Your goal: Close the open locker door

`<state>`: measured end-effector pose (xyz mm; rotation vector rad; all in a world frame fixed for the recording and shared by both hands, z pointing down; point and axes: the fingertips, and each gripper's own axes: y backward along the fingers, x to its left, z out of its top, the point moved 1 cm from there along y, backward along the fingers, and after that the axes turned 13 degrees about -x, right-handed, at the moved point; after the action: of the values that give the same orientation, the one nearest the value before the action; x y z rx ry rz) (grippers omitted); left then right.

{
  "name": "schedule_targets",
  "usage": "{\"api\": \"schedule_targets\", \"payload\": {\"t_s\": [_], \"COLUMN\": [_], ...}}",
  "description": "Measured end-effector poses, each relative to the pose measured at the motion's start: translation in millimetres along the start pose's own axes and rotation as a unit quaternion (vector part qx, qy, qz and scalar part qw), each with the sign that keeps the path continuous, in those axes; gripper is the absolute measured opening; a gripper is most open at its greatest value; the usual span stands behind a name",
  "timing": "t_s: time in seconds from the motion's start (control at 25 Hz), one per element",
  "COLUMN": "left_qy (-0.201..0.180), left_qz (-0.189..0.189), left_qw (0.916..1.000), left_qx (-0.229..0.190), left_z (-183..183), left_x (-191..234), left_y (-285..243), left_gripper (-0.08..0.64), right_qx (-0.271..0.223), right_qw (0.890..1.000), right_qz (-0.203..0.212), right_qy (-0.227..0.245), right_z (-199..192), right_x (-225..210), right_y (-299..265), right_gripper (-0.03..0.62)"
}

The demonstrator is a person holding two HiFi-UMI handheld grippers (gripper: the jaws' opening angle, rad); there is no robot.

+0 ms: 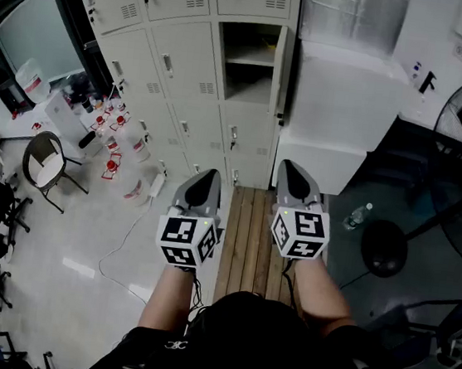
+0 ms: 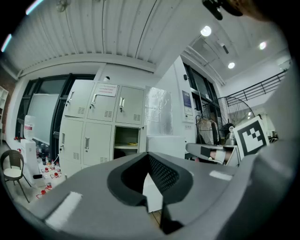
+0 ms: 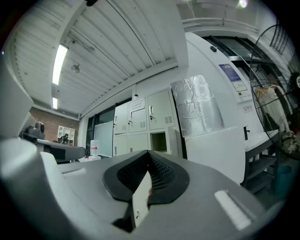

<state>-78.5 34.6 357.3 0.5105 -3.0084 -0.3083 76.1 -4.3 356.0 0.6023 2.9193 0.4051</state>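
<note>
Jaws together, well apart from locker door (image 1: 282,73)

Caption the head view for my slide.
Left gripper and right gripper side by side, facing a locker bank with one open locker door.

The pale metal locker door (image 1: 284,76) stands swung wide open, edge-on, beside its dark shelved compartment (image 1: 245,81).

Open passage is left over the wooden planks (image 1: 249,240) toward the open locker door (image 1: 284,71); its right side is hemmed by a white cabinet (image 1: 339,118).
</note>
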Motion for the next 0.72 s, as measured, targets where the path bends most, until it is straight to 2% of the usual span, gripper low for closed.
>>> {"api": "schedule_targets", "payload": {"t_s": [0.24,0.72], "left_qy": [0.005,0.014], "left_qz": [-0.004,-0.038], "left_qw": [1.0000,0.9991], "left_qx": [0.002,0.010], "left_z": [0,-6], "left_x": [8,15], "left_y": [11,39], "left_gripper": [0.000,0.000], "right_qx": [-0.001,0.002], "right_qw": [1.000,0.999], "right_qz": [-0.006,-0.035], "right_qy": [0.009,0.027], "right_z": [2,-3], "right_x": [12,36], "right_y": [4,26], "right_gripper": [0.012,0.011]}}
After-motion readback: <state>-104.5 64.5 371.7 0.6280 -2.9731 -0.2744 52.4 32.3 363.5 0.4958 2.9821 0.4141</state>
